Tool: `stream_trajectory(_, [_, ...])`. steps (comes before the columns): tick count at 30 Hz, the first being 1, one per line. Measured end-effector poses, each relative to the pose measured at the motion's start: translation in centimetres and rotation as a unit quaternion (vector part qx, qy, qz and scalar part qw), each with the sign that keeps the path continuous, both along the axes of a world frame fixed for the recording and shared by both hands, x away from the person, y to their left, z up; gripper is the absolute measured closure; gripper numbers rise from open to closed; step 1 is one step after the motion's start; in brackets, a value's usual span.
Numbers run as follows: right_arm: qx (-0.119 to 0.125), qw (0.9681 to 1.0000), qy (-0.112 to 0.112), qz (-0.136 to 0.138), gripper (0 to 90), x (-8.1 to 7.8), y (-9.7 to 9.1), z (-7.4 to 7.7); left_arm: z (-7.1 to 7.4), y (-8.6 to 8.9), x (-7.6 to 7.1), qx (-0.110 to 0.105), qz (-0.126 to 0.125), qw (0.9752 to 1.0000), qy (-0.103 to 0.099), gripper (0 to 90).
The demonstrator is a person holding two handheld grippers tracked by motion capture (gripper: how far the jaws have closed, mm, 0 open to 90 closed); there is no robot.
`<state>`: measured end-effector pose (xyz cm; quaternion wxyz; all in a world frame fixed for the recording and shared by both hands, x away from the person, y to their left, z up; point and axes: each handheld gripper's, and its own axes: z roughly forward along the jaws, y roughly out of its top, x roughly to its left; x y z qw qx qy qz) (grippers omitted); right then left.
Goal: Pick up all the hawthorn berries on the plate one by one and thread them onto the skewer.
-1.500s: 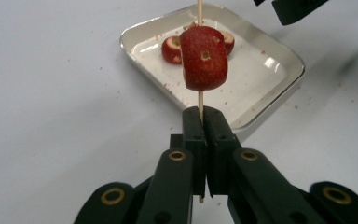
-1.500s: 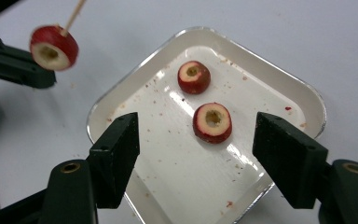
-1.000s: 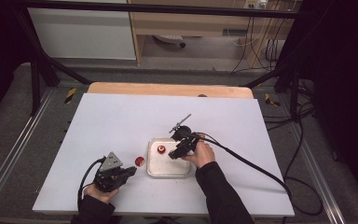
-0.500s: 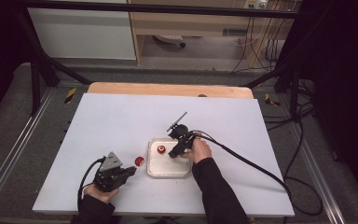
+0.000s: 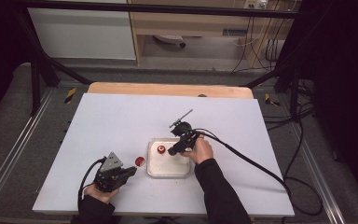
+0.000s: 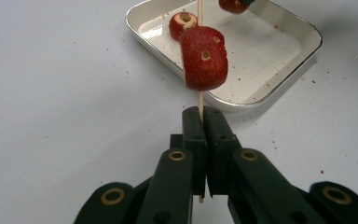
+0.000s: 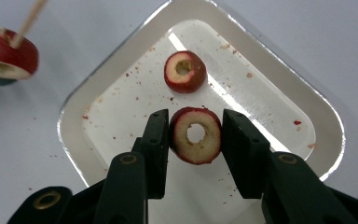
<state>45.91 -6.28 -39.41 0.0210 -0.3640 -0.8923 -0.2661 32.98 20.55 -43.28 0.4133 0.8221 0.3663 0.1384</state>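
Observation:
My left gripper (image 6: 203,116) is shut on a thin wooden skewer (image 6: 199,100) that carries a red cored fruit piece (image 6: 204,58). In the high view it (image 5: 130,171) rests left of the metal tray (image 5: 168,167). My right gripper (image 7: 196,135) hangs over the tray (image 7: 261,107). Its jaws have just been closing, and both pads press on a red cored fruit slice (image 7: 186,150). A second cored fruit (image 7: 185,71) lies in the tray beyond it. The skewered piece (image 7: 7,53) shows at the left of the right gripper view.
The tray sits near the middle front of a white table top (image 5: 121,121), with red crumbs scattered around it. A wooden strip (image 5: 168,88) edges the far side. A black cable (image 5: 251,163) trails right from the right gripper.
The right gripper has shifted only slightly over the tray. The left hand and its skewer have kept still.

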Motion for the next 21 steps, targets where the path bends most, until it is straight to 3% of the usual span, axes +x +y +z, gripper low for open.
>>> stream_trajectory(3, [0.039,0.9989,-0.002,-0.025,63.0,-0.4,-0.8,0.7,0.1,0.0,-0.1,-0.003,0.0,1.0,-0.002,88.2])
stream_trajectory(7, [0.087,0.995,-0.008,-0.047,63.1,-1.1,-2.1,1.3,0.2,-0.1,-0.2,-0.007,0.001,1.0,-0.007,88.2])
stream_trajectory(13, [0.163,0.9845,-0.031,-0.058,63.1,-2.4,-3.7,1.3,0.3,-0.5,-0.3,-0.002,-0.001,0.9999,-0.012,88.2])
stream_trajectory(15, [0.19,0.9793,-0.034,-0.063,63.1,-2.9,-4.1,1.1,0.4,-0.7,-0.4,-0.002,0.001,0.9999,-0.016,88.2])
stream_trajectory(21, [0.267,0.9571,-0.055,-0.098,63.2,-3.9,-5.3,0.2,0.5,-1.3,-0.6,-0.022,0.012,0.9995,-0.018,88.2])
